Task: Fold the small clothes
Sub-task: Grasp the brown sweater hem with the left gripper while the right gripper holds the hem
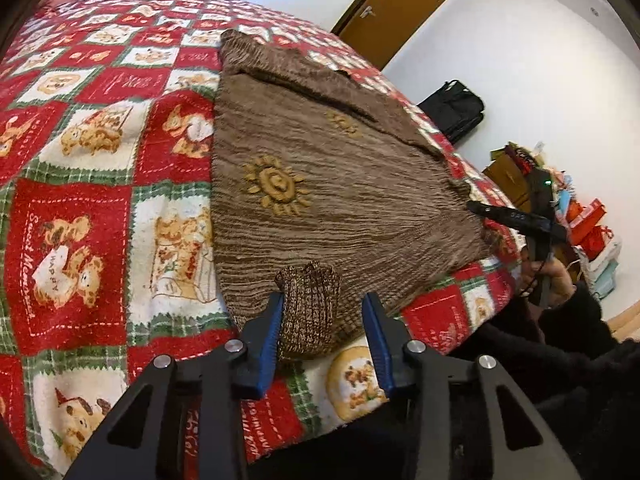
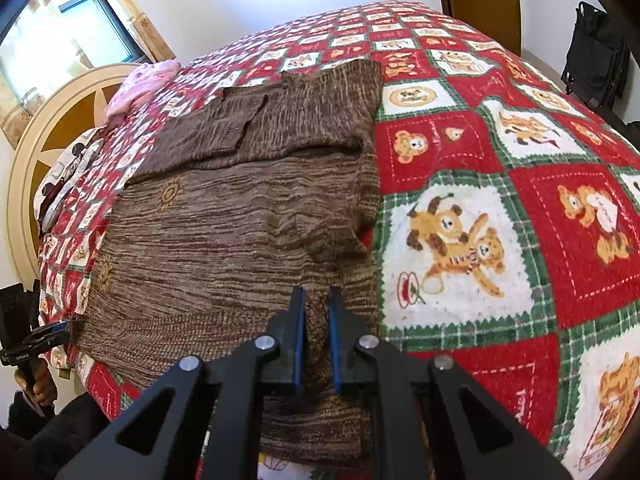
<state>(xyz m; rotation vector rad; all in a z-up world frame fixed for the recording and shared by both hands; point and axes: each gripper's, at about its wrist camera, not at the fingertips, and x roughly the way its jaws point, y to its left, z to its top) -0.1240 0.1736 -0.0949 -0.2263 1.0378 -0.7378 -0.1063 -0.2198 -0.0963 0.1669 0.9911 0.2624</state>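
Brown knitted sweater (image 2: 240, 220) lies part-folded on checked bedspread (image 2: 480, 200); right gripper (image 2: 316, 300) pinches its hem, left gripper (image 1: 324, 304) gapes around 1 cuff (image 1: 308, 304); more folds remain.

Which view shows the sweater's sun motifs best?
The left wrist view: one sun motif on the brown sweater sits large and central there. The right wrist view shows two motifs small, near the sweater's left edge.

One brown sweater (image 1: 320, 184) lies on one bed (image 1: 100, 184), with two sun patches (image 1: 276, 188) showing, perhaps more hidden. Two grippers: left (image 1: 324, 312), right (image 2: 316, 300).
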